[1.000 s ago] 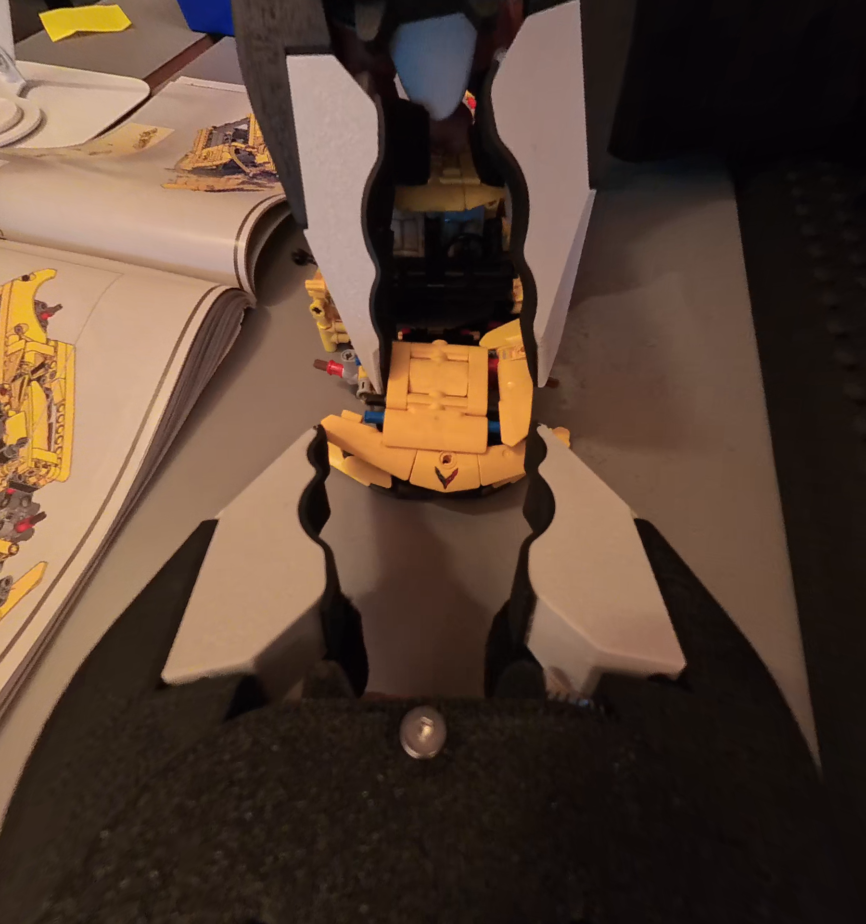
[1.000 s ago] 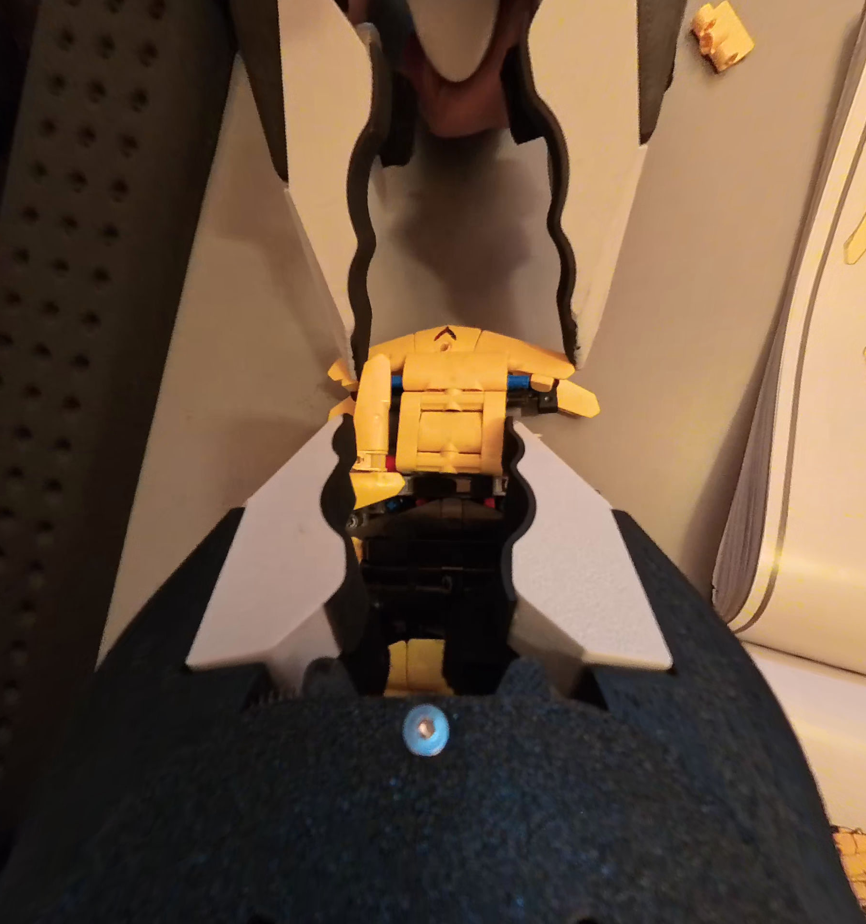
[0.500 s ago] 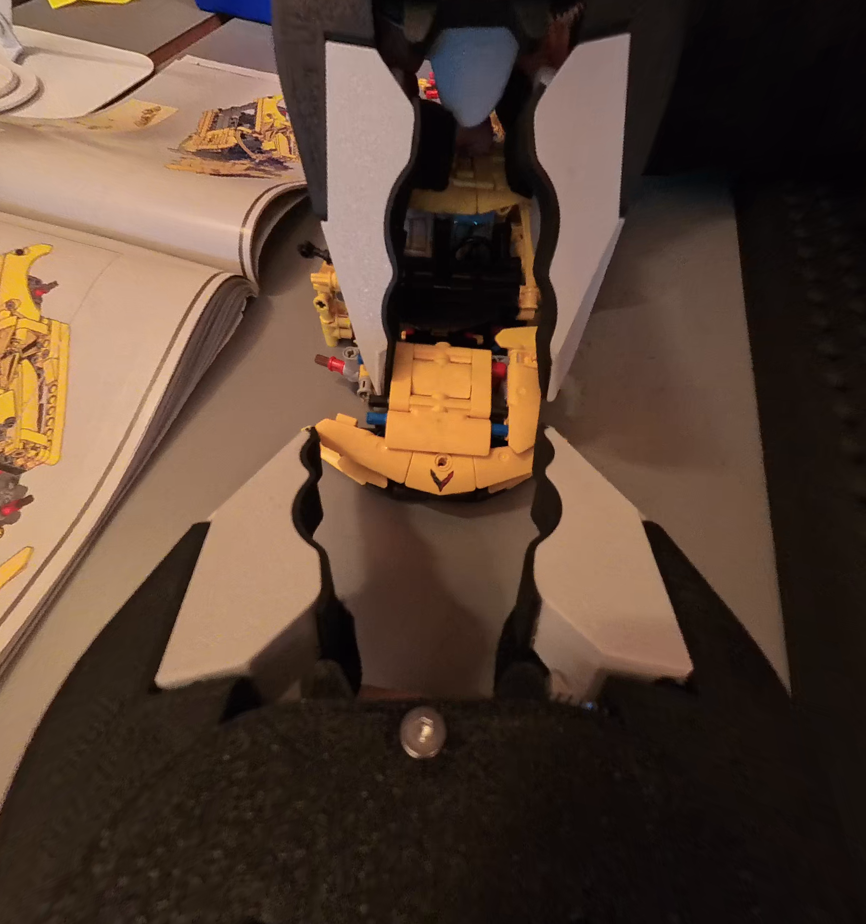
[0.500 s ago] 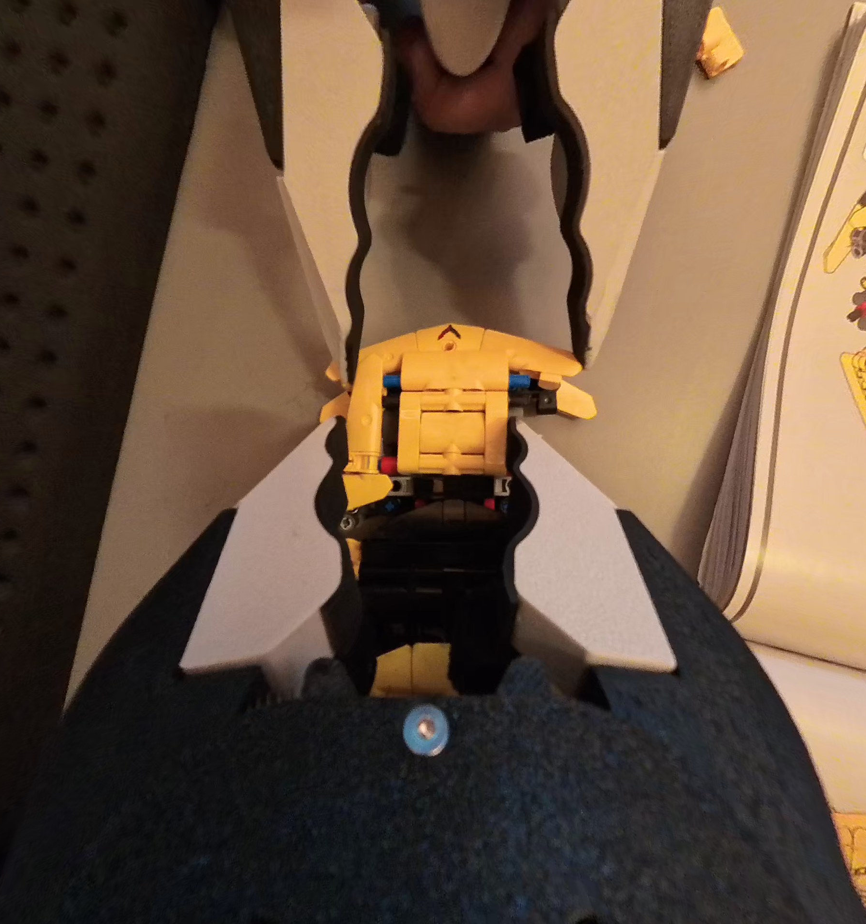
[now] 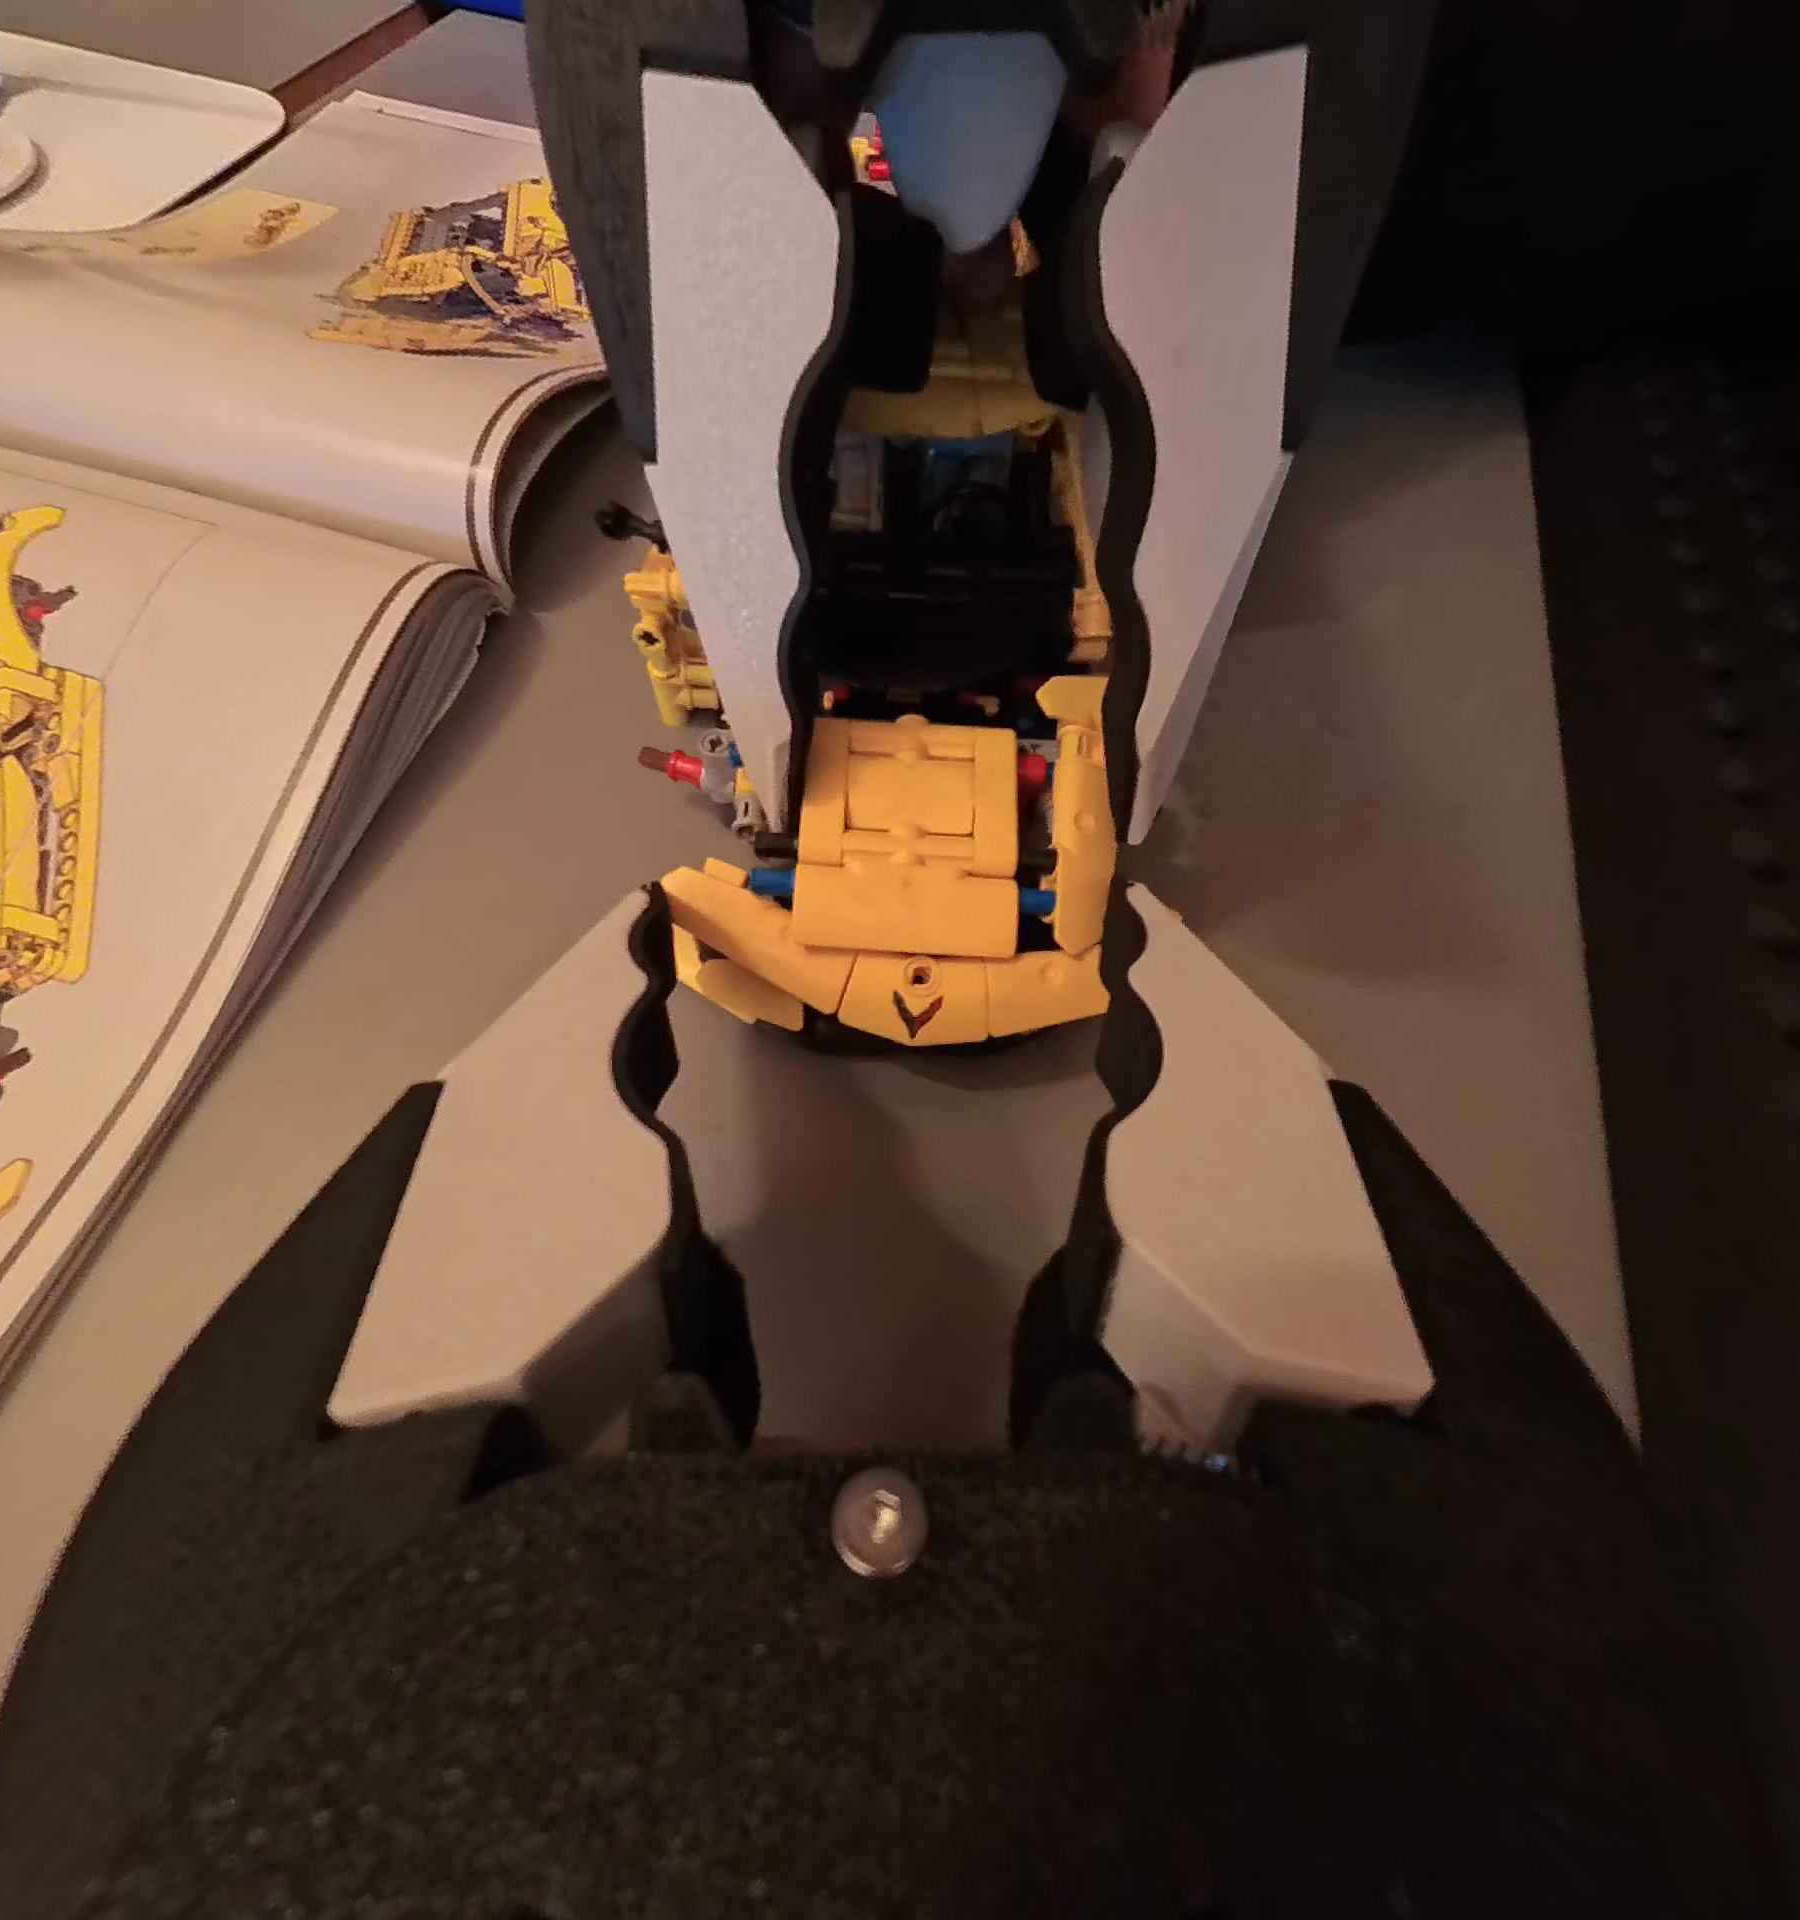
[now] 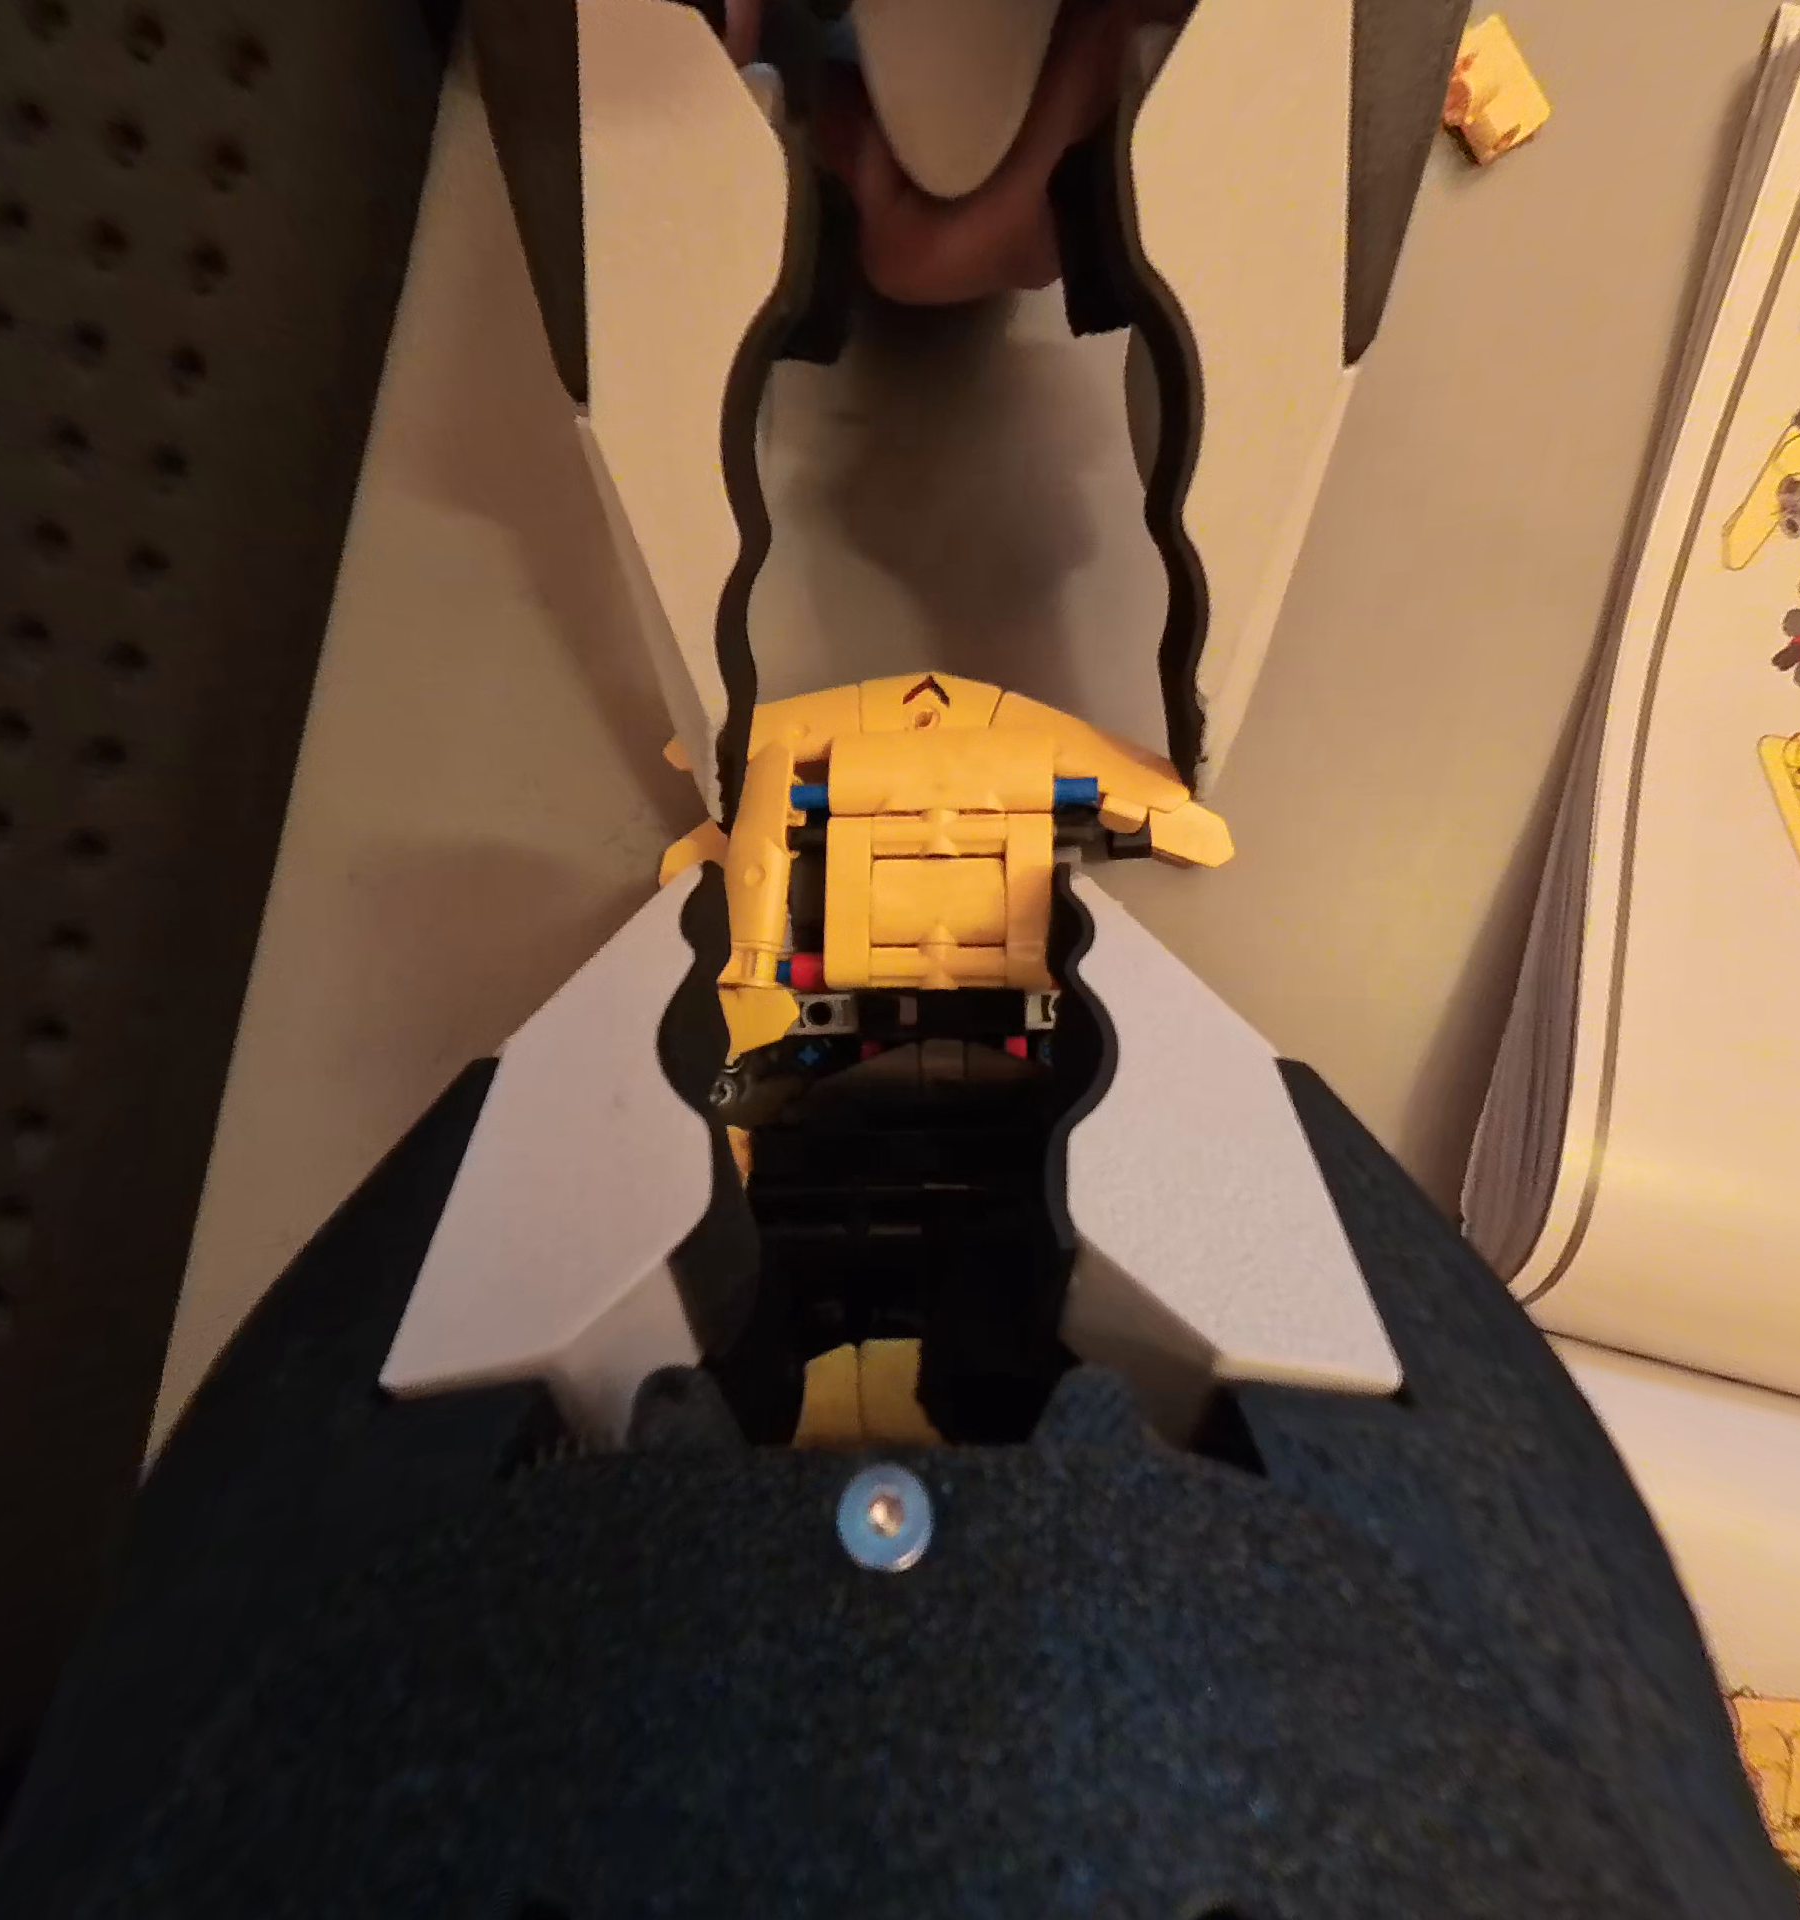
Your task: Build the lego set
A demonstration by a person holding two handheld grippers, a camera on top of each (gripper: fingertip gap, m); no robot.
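Grey tabletop (image 5: 1343, 727), dim warm light, dark perforated mat (image 6: 148, 623) along one edge. Yellow-and-black brick-built car model (image 5: 906, 862) sat mid-table between both tools. Right gripper (image 6: 880, 997) was clamped across the black cabin section; left gripper (image 5: 880, 935) was spread wide, fingertips flanking the yellow nose, contact unclear. Risk: left tips closing on the angled nose panels could pop them off, squeezing sideways on clipped pieces. Open instruction booklet (image 5: 148, 779) lay beside the model, a loose yellow brick (image 6: 1498, 94) farther off.
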